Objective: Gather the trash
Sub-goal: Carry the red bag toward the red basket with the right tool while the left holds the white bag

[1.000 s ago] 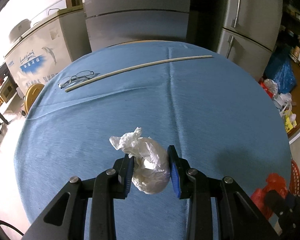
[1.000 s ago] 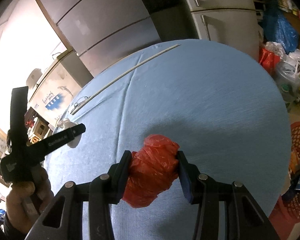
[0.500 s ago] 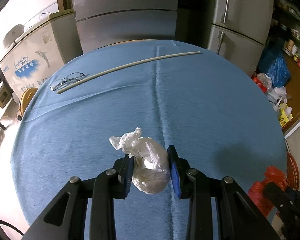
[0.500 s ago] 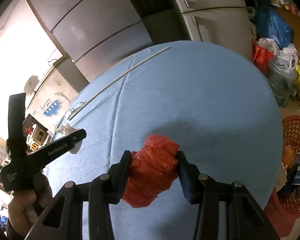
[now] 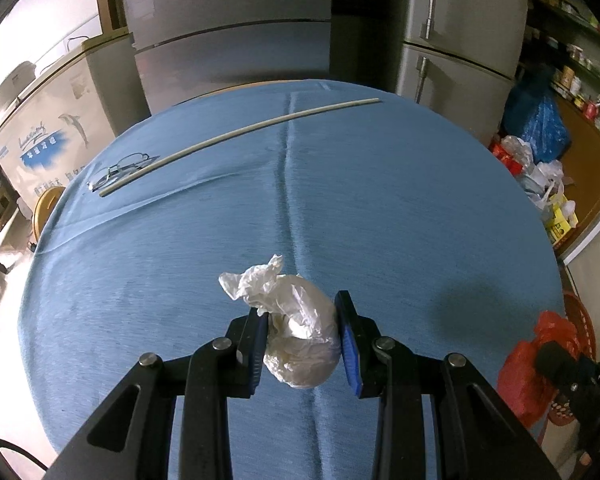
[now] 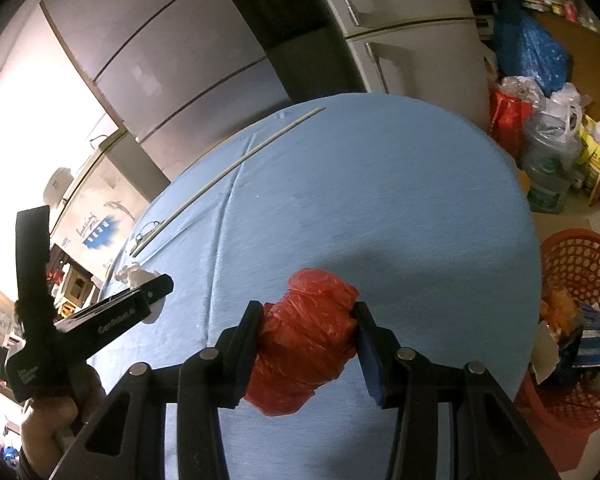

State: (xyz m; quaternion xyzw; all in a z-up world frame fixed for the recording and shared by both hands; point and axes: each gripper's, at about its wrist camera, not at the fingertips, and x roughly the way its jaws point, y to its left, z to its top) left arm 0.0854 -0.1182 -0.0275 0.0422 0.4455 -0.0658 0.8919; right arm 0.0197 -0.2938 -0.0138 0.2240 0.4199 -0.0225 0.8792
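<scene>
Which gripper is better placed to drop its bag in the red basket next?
Right, probably. The right gripper, shut on the red bag, has the basket close on its right. The left gripper, holding the white bag, is farther off.

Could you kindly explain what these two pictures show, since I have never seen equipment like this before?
No robot here: a person holds a two-fingered clamp in each hand, each with a camera looking along its fingers. One picture comes from the left tool, squeezing a crumpled white bag. The other comes from the right tool, squeezing a red bag. Below is a round table with a blue cloth, carrying eyeglasses and a long pale stick. A red basket with rubbish stands on the floor.
</scene>
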